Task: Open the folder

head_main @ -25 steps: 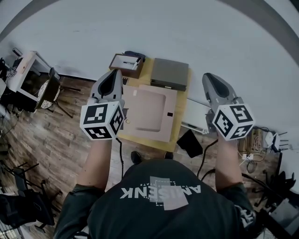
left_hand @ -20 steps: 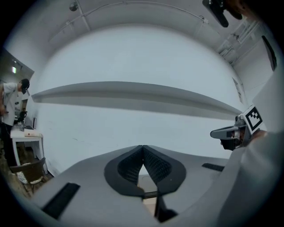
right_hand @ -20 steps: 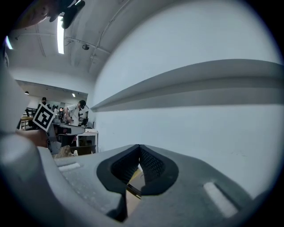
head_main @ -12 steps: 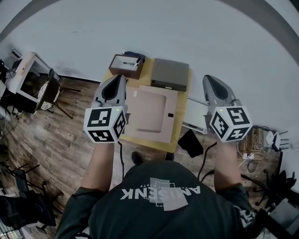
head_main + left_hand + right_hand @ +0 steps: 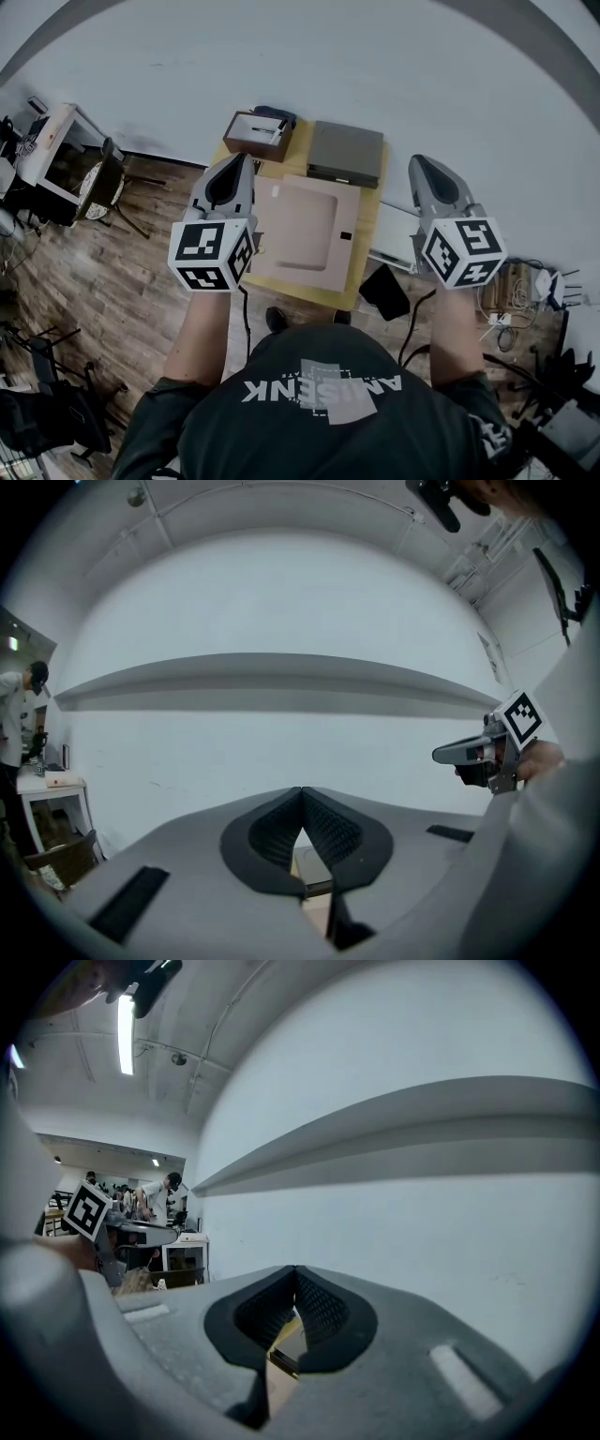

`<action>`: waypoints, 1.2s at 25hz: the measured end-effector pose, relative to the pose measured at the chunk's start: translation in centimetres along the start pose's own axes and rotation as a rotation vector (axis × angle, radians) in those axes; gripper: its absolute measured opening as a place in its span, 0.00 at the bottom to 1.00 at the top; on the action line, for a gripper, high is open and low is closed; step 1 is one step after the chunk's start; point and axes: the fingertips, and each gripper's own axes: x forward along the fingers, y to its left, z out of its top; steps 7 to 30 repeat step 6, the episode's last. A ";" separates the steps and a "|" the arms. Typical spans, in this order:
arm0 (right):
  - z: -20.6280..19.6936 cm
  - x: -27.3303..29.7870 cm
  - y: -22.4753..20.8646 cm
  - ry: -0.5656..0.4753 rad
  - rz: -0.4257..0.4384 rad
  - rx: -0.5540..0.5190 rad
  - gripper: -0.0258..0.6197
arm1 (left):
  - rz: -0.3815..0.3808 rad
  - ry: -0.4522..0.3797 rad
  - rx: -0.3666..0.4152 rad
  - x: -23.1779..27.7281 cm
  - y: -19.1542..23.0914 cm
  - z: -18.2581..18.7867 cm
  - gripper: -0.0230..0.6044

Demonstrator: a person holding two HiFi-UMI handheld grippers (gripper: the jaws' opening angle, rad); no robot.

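A closed pale pink folder lies flat on a small wooden table; a small dark clasp sits near its right edge. My left gripper hovers over the folder's left edge, shut with nothing between its jaws. My right gripper hangs to the right of the table, also shut and empty. In the left gripper view the jaws meet at their tips and the right gripper shows at the right. In the right gripper view the jaws are likewise closed.
Behind the folder sit a brown open box and a flat grey case. A white unit and a black object lie right of the table. A desk with a chair stands at the left. Cables lie at the right.
Almost nothing differs: both grippers hover in nearly the same places, and the folder lies as before.
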 end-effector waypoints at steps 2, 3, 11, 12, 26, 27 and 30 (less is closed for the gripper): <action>0.1 0.0 -0.1 -0.006 0.001 0.002 0.05 | -0.001 0.000 0.003 0.0 0.0 0.0 0.04; 0.2 0.1 -0.1 -0.008 0.000 0.002 0.05 | -0.002 0.002 0.012 0.1 0.0 0.0 0.04; 0.1 0.3 -0.2 -0.010 -0.003 0.004 0.05 | -0.002 0.022 0.065 0.3 -0.2 -0.3 0.04; 0.1 0.3 -0.2 -0.010 -0.003 0.004 0.05 | -0.002 0.022 0.065 0.3 -0.2 -0.3 0.04; 0.1 0.3 -0.2 -0.010 -0.003 0.004 0.05 | -0.002 0.022 0.065 0.3 -0.2 -0.3 0.04; 0.1 0.3 -0.2 -0.010 -0.003 0.004 0.05 | -0.002 0.022 0.065 0.3 -0.2 -0.3 0.04; 0.1 0.3 -0.2 -0.010 -0.003 0.004 0.05 | -0.002 0.022 0.065 0.3 -0.2 -0.3 0.04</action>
